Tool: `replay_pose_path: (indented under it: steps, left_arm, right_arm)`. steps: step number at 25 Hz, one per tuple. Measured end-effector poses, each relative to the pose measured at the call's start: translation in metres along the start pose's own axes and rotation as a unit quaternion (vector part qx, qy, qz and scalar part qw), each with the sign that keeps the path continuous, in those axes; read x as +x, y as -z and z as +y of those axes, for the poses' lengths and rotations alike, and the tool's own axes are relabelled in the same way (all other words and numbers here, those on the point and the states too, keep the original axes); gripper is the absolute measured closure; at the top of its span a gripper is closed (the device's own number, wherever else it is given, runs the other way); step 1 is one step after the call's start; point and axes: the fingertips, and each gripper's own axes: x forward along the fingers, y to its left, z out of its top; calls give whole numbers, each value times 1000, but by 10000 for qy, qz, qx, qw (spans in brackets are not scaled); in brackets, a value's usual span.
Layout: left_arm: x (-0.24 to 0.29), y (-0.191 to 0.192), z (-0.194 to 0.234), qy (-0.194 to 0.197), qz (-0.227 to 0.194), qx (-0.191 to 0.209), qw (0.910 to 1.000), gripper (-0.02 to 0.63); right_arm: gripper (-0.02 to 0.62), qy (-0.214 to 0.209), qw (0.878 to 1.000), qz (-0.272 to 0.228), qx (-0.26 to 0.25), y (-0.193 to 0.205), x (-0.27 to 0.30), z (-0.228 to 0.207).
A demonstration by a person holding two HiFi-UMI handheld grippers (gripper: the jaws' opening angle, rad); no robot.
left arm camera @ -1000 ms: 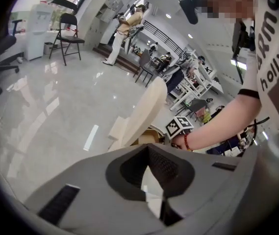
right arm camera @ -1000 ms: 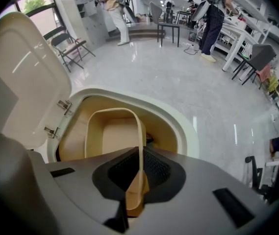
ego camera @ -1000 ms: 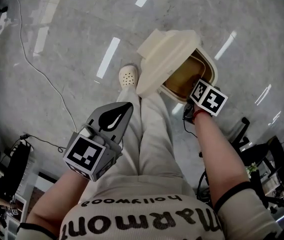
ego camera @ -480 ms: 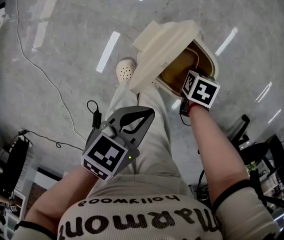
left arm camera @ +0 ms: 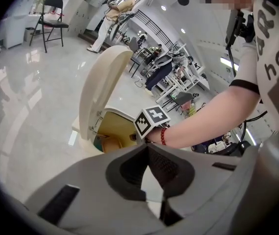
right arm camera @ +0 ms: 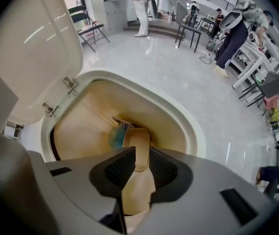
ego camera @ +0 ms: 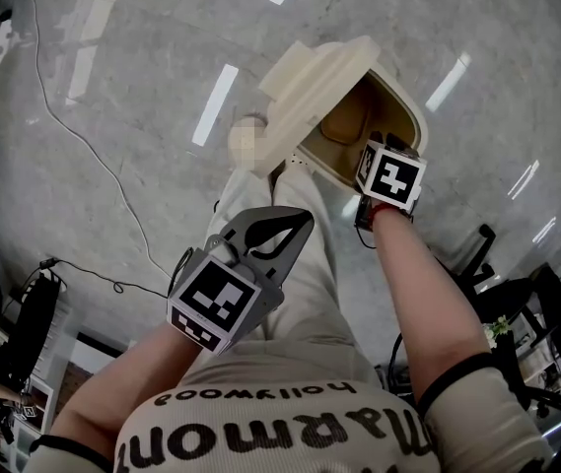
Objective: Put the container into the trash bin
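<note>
A cream trash bin (ego camera: 415,121) stands on the floor with its lid (ego camera: 310,82) swung up. My right gripper (ego camera: 367,156) hangs over the bin's mouth, shut on a tan container (right arm camera: 137,153) that points down into the yellowish inside (right arm camera: 88,116). The container's upper end shows in the head view as a tan shape (ego camera: 345,123) inside the rim. A bluish piece of rubbish (right arm camera: 114,137) lies at the bottom. My left gripper (ego camera: 278,227) is held in front of the person's legs, short of the bin, with its jaws together and nothing in them. In the left gripper view the bin (left arm camera: 111,124) lies ahead.
A thin cable (ego camera: 83,136) runs across the glossy grey floor at the left. The person's legs (ego camera: 300,264) stand right beside the bin. Dark gear and stands (ego camera: 517,313) crowd the lower right. A folding chair (right arm camera: 88,23), tables and people are far behind.
The right gripper has pushed the container further over and into the bin's mouth, and the lid stands more upright. The left gripper rose and shifted right toward the bin.
</note>
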Motion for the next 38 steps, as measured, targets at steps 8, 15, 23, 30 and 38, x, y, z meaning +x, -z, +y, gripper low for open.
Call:
replay_pose_path:
  steps: [8,15,23,30,38]
  left_arm:
    - [-6,-22,-22,86,-111,-37,9999,609]
    - [-25,-72,-62,55,-157,356,9992,609]
    - [-69,-184,-98,-257,-505,1439,9880,609]
    - [-117,-244,-140,-474,-1265,1664,9768,609]
    - [-158,-302,-157,-515,-1981,1746,9631,609]
  right_arm:
    - [526,159,9991,-135,382,2,-32,-12]
    - [528,67,9952,-219,947,1,-103,-19]
    - [580,-1164,9776,-966,1466,-45,-210,-16]
    - [592,-1516,9738,-1417,931,-53,-294,-14]
    - [592,-1537,9648,-2110,314,-105,-361,-21]
